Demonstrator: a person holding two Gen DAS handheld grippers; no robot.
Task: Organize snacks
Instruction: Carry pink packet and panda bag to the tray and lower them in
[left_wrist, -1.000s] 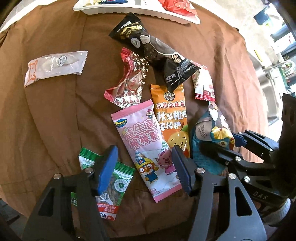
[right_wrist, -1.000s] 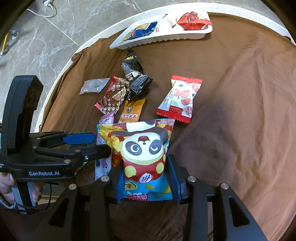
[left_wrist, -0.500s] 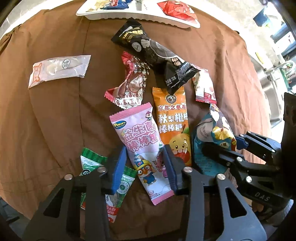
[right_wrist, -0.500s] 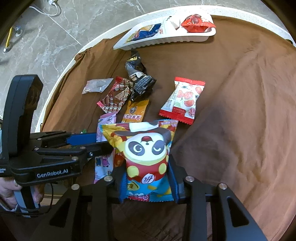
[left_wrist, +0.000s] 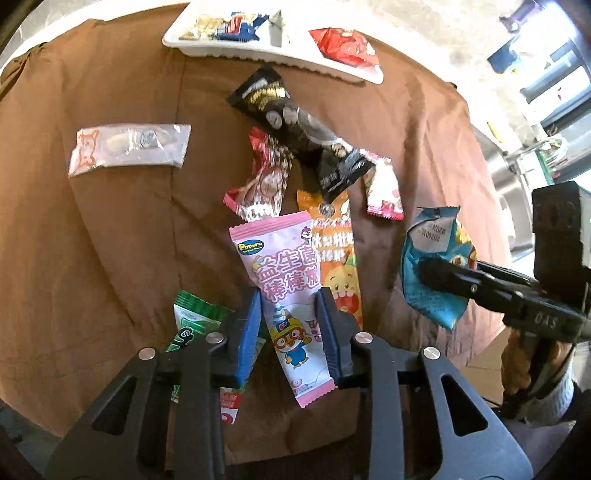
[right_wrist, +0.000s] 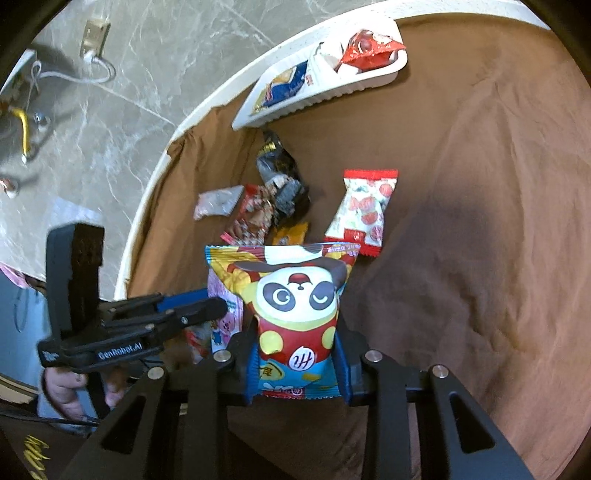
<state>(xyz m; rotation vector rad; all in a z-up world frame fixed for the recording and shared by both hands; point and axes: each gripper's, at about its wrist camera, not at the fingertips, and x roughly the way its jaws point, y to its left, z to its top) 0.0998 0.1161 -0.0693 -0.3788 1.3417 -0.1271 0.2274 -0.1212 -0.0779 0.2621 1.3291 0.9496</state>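
My left gripper (left_wrist: 288, 325) is shut on the pink Pororo lollipop packet (left_wrist: 284, 284), gripping its lower half just above the brown cloth. My right gripper (right_wrist: 295, 354) is shut on the panda snack bag (right_wrist: 295, 302) and holds it upright in the air; the bag's blue back shows in the left wrist view (left_wrist: 432, 269). The white divided tray (left_wrist: 273, 55) lies at the far edge with a red packet (left_wrist: 343, 46) and a blue-and-gold packet (left_wrist: 229, 27) in it.
Loose snacks lie on the brown cloth: a clear white packet (left_wrist: 129, 147), a black packet (left_wrist: 295, 125), a red-silver candy (left_wrist: 262, 177), an orange lollipop packet (left_wrist: 336, 258), a red-white strawberry candy (right_wrist: 365, 210) and a green packet (left_wrist: 195, 325). The round table's edge (right_wrist: 155, 177) curves left.
My left gripper closed from wide open onto the pink packet and lifted its end. My right gripper rose a little with the panda bag.
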